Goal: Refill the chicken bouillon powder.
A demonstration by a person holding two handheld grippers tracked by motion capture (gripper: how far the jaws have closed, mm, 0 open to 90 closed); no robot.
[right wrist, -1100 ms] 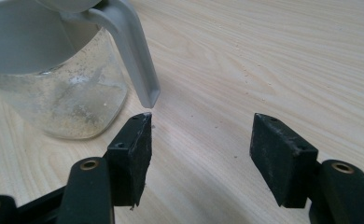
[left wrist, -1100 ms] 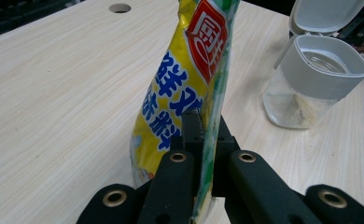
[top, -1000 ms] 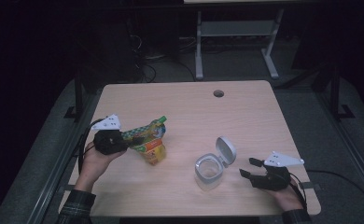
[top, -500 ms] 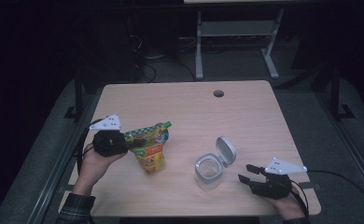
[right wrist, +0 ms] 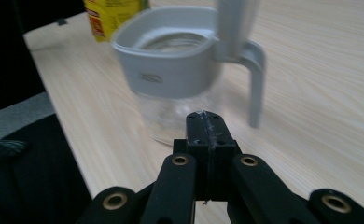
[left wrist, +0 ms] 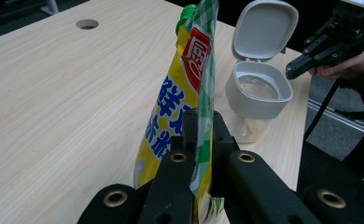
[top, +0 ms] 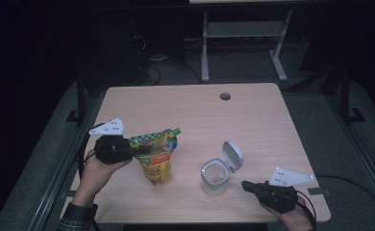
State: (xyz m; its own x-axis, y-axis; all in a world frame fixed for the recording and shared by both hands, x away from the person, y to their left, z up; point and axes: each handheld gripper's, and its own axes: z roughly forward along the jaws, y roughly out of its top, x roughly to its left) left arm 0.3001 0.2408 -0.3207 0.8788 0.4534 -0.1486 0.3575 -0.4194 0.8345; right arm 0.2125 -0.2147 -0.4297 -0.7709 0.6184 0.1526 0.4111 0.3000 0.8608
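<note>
A yellow pouch (top: pixel 157 161) with a green cap hangs upright over the table's left half. My left gripper (top: pixel 142 150) is shut on its green top seam, and the left gripper view shows that seam pinched between the jaws (left wrist: pixel 202 123). A clear jar (top: pixel 215 177) with a grey collar stands at the front right, its flip lid (top: pixel 232 154) raised. My right gripper (top: pixel 245 184) sits just right of the jar and points at it. Its jaws have just been closing and now meet with nothing between them (right wrist: pixel 205 122).
The light wooden table (top: pixel 200 115) has a round cable hole (top: pixel 225 96) near its far edge. Beyond it stands a metal frame (top: pixel 243 33) on a dark floor. The right hand is close to the table's front right corner.
The left gripper has lifted the pouch from a slant to upright. The right gripper has drawn back toward the near edge, and its jaws have gone from open to shut.
</note>
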